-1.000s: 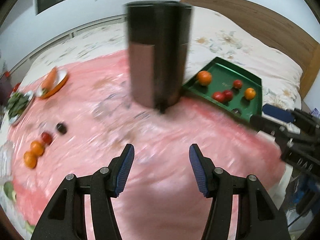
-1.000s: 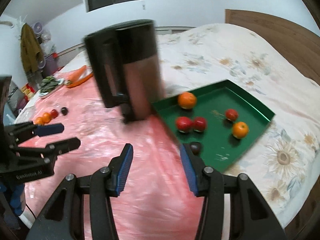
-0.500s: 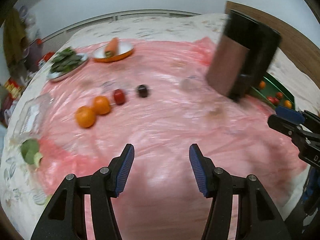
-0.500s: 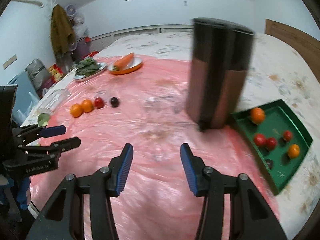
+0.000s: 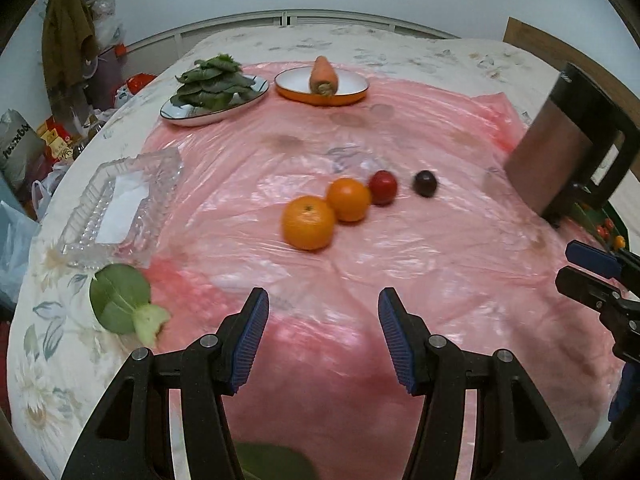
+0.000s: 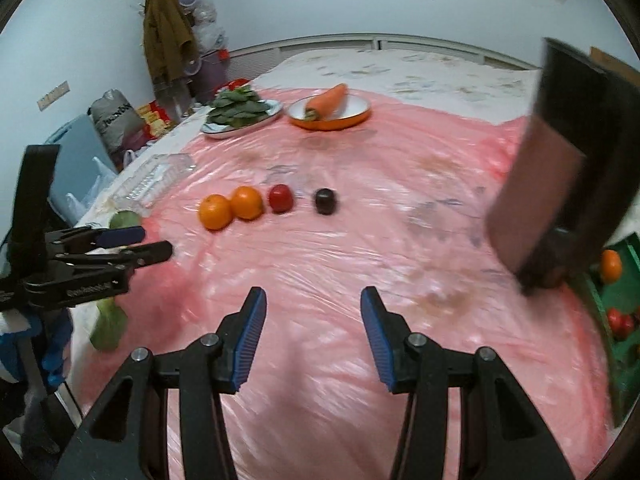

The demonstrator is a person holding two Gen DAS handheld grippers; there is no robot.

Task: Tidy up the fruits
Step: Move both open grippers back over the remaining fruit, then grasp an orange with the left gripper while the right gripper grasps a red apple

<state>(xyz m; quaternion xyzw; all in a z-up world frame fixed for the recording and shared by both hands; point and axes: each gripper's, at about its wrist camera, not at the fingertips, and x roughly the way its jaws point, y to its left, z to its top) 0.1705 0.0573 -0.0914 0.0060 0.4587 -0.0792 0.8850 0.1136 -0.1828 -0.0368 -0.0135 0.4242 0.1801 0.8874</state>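
Both views have swung left since a second ago: the green tray, then central, now sits at the far right edge, and the row of loose fruit has come toward the middle. The dark jug (image 5: 576,140) has slid from centre frame to the right side of both views.

On the pink sheet (image 5: 400,264) four fruits lie in a line: a near orange (image 5: 308,222), touching or just beside a second orange (image 5: 348,199), then a red fruit (image 5: 383,187), then a dark plum (image 5: 425,183) a little apart. The tray (image 6: 624,292) already holds an orange and some red fruit, though most of it is cut off. A carrot on an orange plate (image 5: 320,94), a plate of greens (image 5: 216,92) and a glass dish (image 5: 120,200) stand further off.

The left gripper (image 5: 323,334) is spread wide with nothing between its blue pads, hanging over bare sheet short of the fruit. The right gripper (image 6: 312,334) is likewise parted and empty.

Judging from the layout, some fruit is sorted and four pieces remain; the step in hand looks like the approach to the next pick. The near orange is closest to the left gripper. The next move calls for advancing until the pads straddle it, without nudging its neighbour, since round fruit on slick plastic would likely roll.
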